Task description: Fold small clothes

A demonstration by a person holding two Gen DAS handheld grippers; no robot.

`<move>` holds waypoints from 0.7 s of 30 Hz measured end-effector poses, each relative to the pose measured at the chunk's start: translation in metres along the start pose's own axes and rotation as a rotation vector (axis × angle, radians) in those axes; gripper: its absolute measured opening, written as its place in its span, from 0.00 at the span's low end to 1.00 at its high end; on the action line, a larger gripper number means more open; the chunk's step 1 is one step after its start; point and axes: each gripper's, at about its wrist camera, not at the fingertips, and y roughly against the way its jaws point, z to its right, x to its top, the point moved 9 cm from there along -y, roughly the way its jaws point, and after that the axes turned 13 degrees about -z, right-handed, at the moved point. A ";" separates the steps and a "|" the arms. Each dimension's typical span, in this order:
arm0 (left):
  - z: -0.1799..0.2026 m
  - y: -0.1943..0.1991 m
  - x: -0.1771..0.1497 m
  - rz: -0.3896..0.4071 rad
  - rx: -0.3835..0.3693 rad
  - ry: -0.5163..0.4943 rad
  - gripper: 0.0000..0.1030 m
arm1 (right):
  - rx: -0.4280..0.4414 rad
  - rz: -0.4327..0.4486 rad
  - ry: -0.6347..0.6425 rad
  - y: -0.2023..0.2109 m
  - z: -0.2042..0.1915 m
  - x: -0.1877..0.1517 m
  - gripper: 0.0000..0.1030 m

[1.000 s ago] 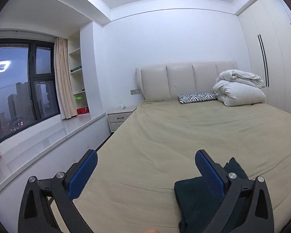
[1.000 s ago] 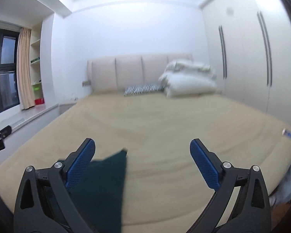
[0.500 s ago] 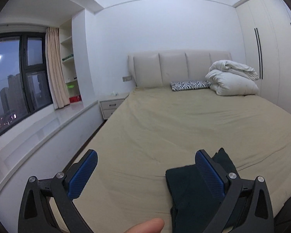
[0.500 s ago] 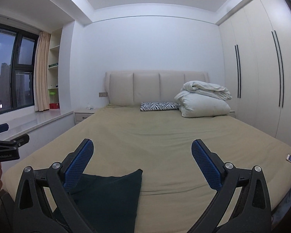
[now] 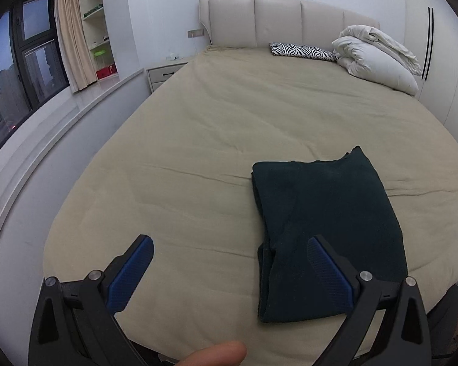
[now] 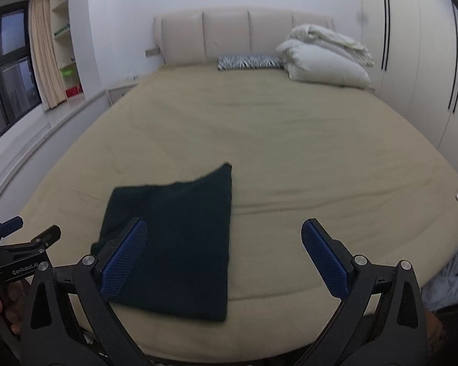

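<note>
Folded dark garment lay on the bed, both tongs empty.
The garment rested flat near the bed's foot edge; the left gripper and right gripper hovered above it, jaws spread wide.

The folded garment near the foot edge of the bed is a very dark green, almost black, and plain. The bed wears a plain tan sheet. At its head edge lies a black-and-white zebra-striped pillow, beside an off-white duvet in the head-right corner. The headboard is cream. Both the left gripper and the right gripper are black with blue ribbed pads. The curtain is beige.
</note>
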 end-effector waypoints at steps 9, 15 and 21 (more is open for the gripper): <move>-0.007 -0.015 -0.007 -0.050 0.007 0.015 1.00 | -0.013 -0.087 -0.014 -0.045 -0.009 -0.015 1.00; -0.009 -0.020 -0.009 -0.060 0.002 0.015 1.00 | -0.013 -0.104 -0.012 -0.037 -0.016 -0.021 1.00; -0.012 -0.024 -0.011 -0.068 -0.003 0.018 1.00 | -0.030 -0.115 0.005 -0.041 -0.021 -0.025 1.00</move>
